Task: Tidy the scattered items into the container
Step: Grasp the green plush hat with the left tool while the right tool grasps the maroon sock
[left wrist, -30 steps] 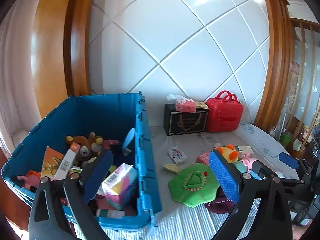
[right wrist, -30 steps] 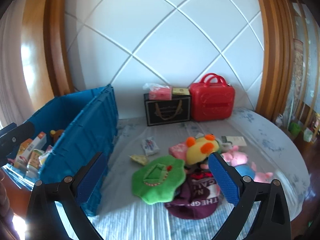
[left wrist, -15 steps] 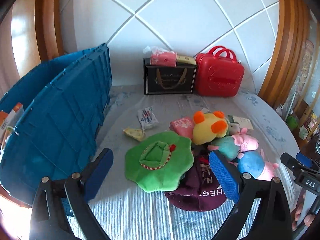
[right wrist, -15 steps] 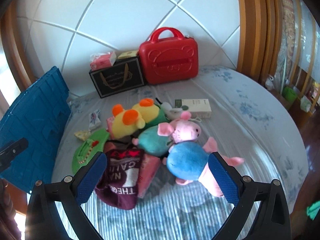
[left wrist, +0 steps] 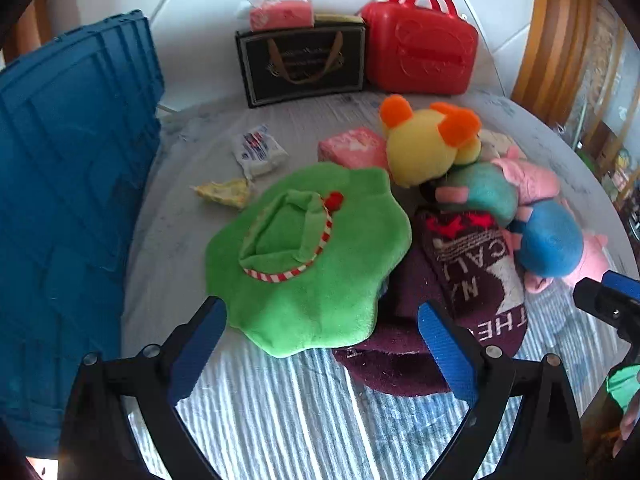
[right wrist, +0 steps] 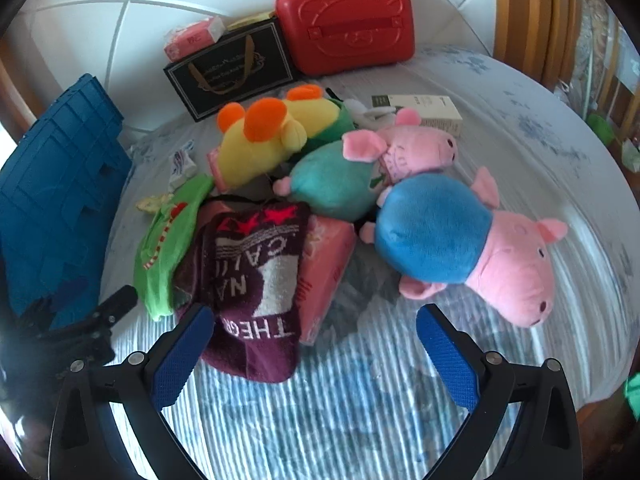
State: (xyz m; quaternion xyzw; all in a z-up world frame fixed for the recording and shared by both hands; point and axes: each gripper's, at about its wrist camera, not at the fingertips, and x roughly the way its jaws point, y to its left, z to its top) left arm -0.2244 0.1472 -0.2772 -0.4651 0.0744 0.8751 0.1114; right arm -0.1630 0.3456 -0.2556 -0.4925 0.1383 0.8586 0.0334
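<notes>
The left claw point(left wrist: 320, 336) is spread wide and holds nothing; its blue pads stand at the lower part of the left wrist frame, on both sides of the near edge of the green plush hat point(left wrist: 308, 256). The hat lies partly over a dark purple knitted cap point(left wrist: 476, 276) on the striped bed sheet point(left wrist: 280, 420). The blue storage crate point(left wrist: 68, 208) fills the left side of this frame, beside the scattered items.

The right claw point(right wrist: 308, 340) is also spread and empty, at the bottom of the right wrist frame, near the purple cap's edge. Above it, in the middle, lie a yellow plush with orange ears point(right wrist: 272, 140), a pig plush in a teal dress point(right wrist: 340, 180) and a pig plush in a blue body point(right wrist: 452, 236), all touching each other. A red toy suitcase point(right wrist: 348, 24) and a black gift bag point(right wrist: 228, 72) stand at the top.
</notes>
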